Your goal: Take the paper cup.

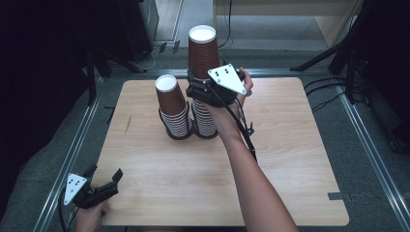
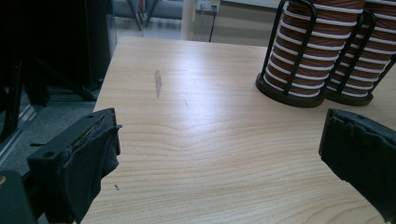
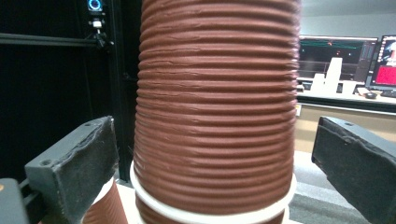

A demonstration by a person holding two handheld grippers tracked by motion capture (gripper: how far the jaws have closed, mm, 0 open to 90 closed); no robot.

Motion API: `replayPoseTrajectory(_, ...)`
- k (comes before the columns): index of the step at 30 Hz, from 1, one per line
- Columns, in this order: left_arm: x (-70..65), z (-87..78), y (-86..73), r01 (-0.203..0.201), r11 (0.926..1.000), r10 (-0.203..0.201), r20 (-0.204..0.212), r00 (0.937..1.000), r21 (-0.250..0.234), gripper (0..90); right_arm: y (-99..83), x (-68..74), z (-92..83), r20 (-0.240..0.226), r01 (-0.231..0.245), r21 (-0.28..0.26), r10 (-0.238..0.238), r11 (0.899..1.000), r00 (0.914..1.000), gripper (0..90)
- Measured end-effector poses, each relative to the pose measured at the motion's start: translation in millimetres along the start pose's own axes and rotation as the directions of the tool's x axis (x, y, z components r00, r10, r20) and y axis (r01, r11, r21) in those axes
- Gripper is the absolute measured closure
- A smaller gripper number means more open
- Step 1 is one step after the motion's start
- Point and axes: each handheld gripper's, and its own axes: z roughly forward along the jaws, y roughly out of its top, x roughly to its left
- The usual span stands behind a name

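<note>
Just beside the right tongs' (image 1: 197, 86) cup stack (image 1: 203, 53), another stack (image 1: 172, 104) crowds.

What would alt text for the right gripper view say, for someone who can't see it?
A ribbed brown cup, upside down on a stack, stands between the right gripper's two open black jaws, which do not touch it. Screens glow on a desk behind.
</note>
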Motion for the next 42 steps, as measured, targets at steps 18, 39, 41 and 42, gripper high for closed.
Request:
replayPoseTrajectory(18, 0.7, 0.1, 0.1, 0.005, 1.0000, -0.005, 0.013, 0.9999, 0.000, 0.0, 3.1, 6.8, 18.3, 0.049, 0.018, -0.002, -0.017, 1.000, 0.9986, 10.6)
replayPoseTrajectory(39, 1.0, 0.1, 0.1, 0.009, 1.0000, -0.009, 0.015, 0.9998, -0.003, 0.0, 30.8, 7.3, 14.5, 0.052, 0.029, -0.069, -0.026, 0.997, 0.9983, 13.1)
replayPoseTrajectory(41, 0.8, 0.1, 0.1, 0.009, 1.0000, -0.009, 0.016, 0.9998, -0.002, 0.0, 32.5, 6.8, 14.3, 0.049, 0.026, -0.071, -0.022, 0.997, 0.9985, 13.1)
replayPoseTrajectory(42, 0.8, 0.1, 0.2, 0.008, 1.0000, -0.007, 0.016, 0.9998, -0.001, 0.0, 35.7, 6.2, 13.8, 0.051, 0.024, -0.075, -0.021, 0.997, 0.9985, 13.1)
